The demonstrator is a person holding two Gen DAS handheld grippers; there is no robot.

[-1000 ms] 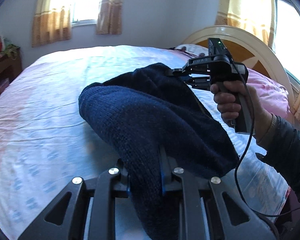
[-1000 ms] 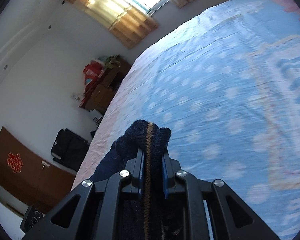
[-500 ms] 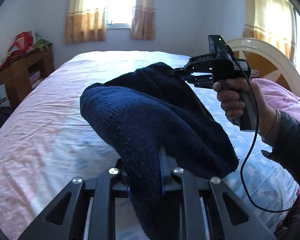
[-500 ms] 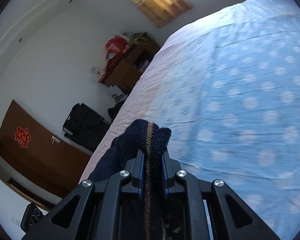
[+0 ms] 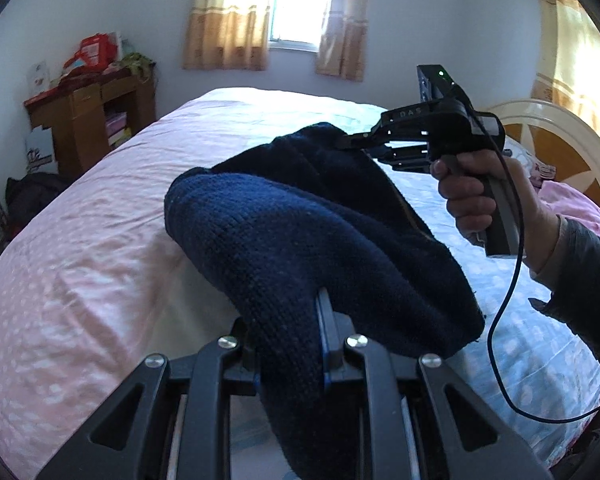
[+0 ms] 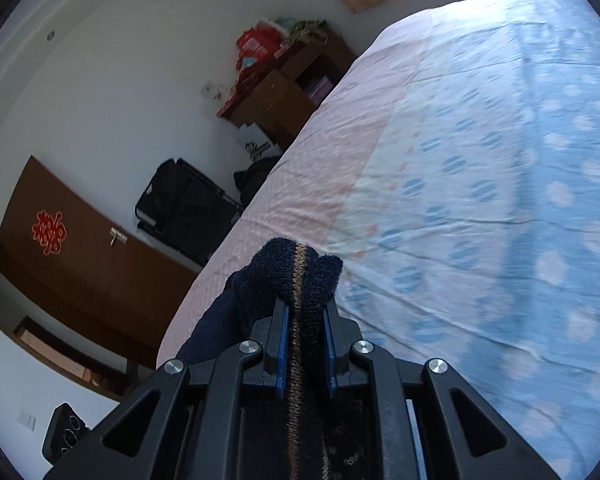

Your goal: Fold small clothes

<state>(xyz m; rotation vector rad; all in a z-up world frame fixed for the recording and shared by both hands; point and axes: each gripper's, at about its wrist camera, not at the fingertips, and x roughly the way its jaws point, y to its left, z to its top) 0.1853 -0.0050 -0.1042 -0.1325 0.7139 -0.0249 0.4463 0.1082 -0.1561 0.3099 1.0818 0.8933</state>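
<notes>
Above the near edge of one big bed, with its pink and blue dotted sheet, hangs one dark blue knitted sweater. It is held up in the air between two grippers. One left gripper is squeezed tight on its near end. One right gripper is squeezed tight on its far end, where one thin tan stripe shows.

Black gripper frames, silver screws, blue-edged jaws, dark sleeve.
</notes>
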